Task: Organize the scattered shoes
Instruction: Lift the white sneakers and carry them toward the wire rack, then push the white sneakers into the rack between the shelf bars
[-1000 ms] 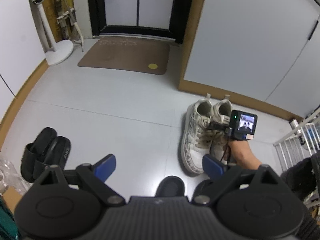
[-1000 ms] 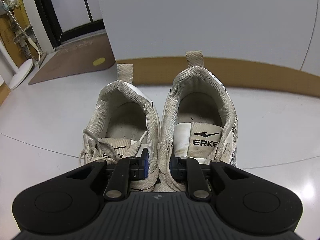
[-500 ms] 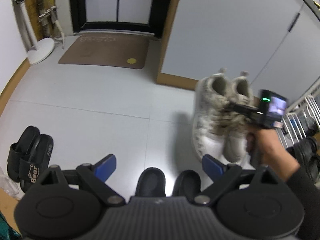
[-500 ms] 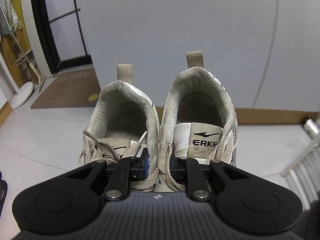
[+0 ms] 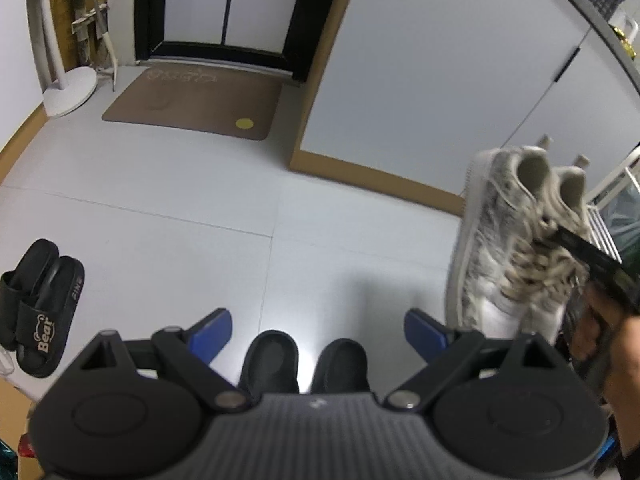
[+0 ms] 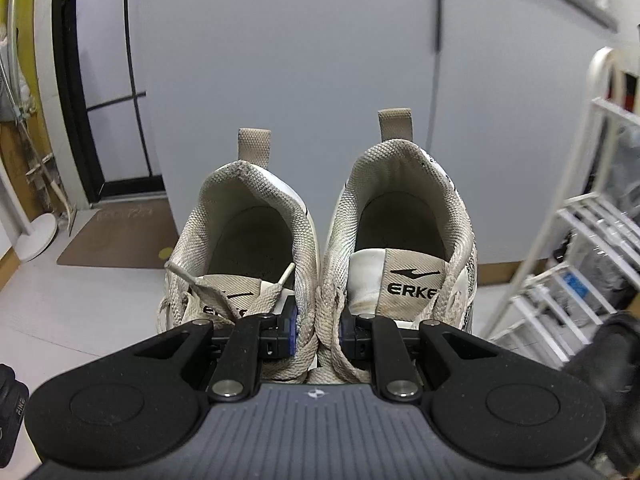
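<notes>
A: Why is the right tool (image 6: 316, 330) taking both ERKE sneakers (image 6: 320, 248) at once?

B: It is pinching the two inner collars together between narrowed jaws, so one grip is carrying the pair as a unit. In the left wrist view the sneakers (image 5: 516, 240) are hanging clear of the floor (image 5: 168, 208) at about 3 o'clock, heels up and away from the hand.

A: And where are they heading?

B: My guess is the white rack (image 6: 560, 240), which is showing at 3 o'clock in the right wrist view, near the pair.

A: How is the right hand (image 5: 608, 344) sitting?

B: It is gripping the handle low at 4 o'clock, with the tool reaching up and forward into the laces.

A: What about the left tool (image 5: 318, 326)?

B: It is gaping wide and carrying nothing, pointing down over two black shoe toes (image 5: 304, 360). The black Bear slippers (image 5: 38, 304) are lying side by side at 9 o'clock, probably next
</notes>
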The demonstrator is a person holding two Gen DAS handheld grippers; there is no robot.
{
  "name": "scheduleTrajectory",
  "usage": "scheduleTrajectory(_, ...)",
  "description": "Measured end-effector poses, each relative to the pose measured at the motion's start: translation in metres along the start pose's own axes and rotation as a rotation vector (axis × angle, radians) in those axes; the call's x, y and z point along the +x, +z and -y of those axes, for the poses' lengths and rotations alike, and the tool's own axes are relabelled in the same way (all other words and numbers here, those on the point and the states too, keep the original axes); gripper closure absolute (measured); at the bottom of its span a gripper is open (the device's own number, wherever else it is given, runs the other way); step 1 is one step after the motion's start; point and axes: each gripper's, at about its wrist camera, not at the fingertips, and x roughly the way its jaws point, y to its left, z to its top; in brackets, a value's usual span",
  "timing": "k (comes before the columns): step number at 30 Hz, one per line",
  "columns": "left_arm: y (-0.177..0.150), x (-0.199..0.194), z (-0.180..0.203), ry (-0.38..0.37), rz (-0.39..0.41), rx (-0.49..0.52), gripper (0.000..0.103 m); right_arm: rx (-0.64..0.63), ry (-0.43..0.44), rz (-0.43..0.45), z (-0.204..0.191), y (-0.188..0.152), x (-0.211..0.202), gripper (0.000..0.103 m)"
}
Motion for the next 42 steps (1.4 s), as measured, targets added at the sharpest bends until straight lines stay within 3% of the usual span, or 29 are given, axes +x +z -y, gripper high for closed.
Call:
scheduleTrajectory(6,-0.003,0.011,0.006,-0.035,-0.029,-0.001,0.008,0.021,-0.066,0.031,0.013,-0.003,-0.061,0.084)
scheduleTrajectory(8,-0.003,0.019,0.012,-0.017,-0.032,0.033,0.008,0.042,-0.08,0.045,0.016,-0.007,-0.076,0.084)
scheduleTrajectory(11,-0.005,0.037,0.022,0.009,-0.077,0.09,0.011,0.072,-0.107,0.061,0.019,-0.014,-0.092,0.084)
scheduleTrajectory(15,-0.008,0.039,0.025,-0.045,-0.086,0.029,0.01,0.104,-0.13,0.08,0.026,-0.022,-0.111,0.084)
scheduleTrajectory(20,-0.018,0.044,0.041,-0.053,-0.093,0.063,0.009,0.152,-0.139,0.104,0.044,-0.033,-0.133,0.084)
scheduleTrajectory(23,-0.025,0.05,0.049,-0.047,-0.111,0.089,0.009,0.197,-0.142,0.137,0.052,-0.039,-0.134,0.084)
scheduleTrajectory(42,-0.034,0.054,0.061,0.018,-0.132,0.194,0.009,0.349,-0.272,0.102,0.137,-0.041,-0.093,0.084)
